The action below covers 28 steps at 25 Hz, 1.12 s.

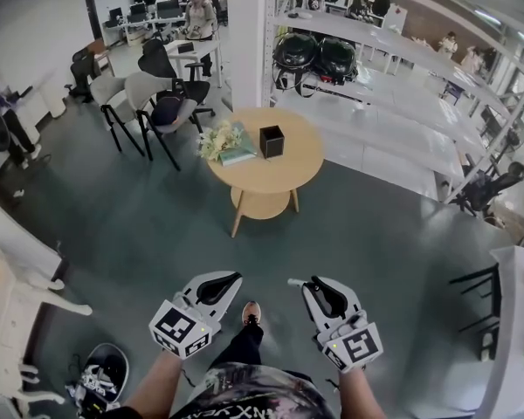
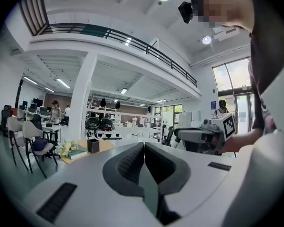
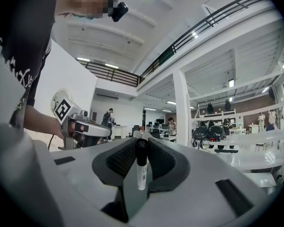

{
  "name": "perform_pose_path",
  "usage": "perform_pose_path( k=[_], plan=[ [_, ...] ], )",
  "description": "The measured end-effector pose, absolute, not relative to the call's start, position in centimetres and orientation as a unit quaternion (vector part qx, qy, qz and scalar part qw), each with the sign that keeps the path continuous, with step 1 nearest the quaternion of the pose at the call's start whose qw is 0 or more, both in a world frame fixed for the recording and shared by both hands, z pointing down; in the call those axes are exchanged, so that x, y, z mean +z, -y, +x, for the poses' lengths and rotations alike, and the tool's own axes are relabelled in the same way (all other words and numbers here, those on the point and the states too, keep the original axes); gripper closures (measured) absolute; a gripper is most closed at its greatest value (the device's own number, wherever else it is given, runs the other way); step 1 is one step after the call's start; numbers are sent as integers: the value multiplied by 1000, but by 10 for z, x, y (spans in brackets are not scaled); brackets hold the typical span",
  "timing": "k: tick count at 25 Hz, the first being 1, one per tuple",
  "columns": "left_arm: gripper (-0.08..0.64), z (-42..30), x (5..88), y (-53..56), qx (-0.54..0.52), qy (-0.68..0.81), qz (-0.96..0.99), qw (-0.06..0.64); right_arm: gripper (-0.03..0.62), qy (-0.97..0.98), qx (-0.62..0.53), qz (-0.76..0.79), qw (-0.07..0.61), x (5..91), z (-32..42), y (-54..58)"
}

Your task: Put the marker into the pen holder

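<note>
Firmly, the right gripper (image 3: 141,144) clamps the marker (image 3: 141,169) between its half-parted jaws. Beside it, the left gripper (image 2: 144,148) has its jaws pressed together on nothing. Well ahead, the black pen holder (image 1: 272,140) stands on the round wooden table (image 1: 284,182), near a book (image 1: 237,155) and flowers (image 1: 215,140).

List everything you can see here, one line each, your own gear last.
Round wooden table: one, light tan, mid-floor ahead.
Black square pen holder: one, black, on the table.
Pale flower bouquet: one, cream, at the table's left edge.
Green book: one, green, beside the bouquet.
Grey office chairs: at least two, grey, left of the table.
Black helmets: two, black, on the long white shelf behind.
White marker with black cap: one, clamped in the right gripper.
Left gripper: one, grey, jaws together, empty.
Right gripper: one, grey, shut on the marker.
</note>
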<state>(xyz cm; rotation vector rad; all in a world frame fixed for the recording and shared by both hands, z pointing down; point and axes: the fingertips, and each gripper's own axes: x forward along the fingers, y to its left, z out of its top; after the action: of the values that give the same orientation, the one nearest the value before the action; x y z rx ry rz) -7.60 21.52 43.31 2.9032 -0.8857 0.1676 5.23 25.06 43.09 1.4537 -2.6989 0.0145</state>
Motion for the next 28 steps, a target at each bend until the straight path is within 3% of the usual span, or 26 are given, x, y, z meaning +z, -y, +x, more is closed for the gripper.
perform_pose_path(
  k=[28],
  plan=[
    [538, -72, 426, 21, 52, 272, 958, 76, 514, 874, 19, 483, 58, 417, 49, -18]
  ],
)
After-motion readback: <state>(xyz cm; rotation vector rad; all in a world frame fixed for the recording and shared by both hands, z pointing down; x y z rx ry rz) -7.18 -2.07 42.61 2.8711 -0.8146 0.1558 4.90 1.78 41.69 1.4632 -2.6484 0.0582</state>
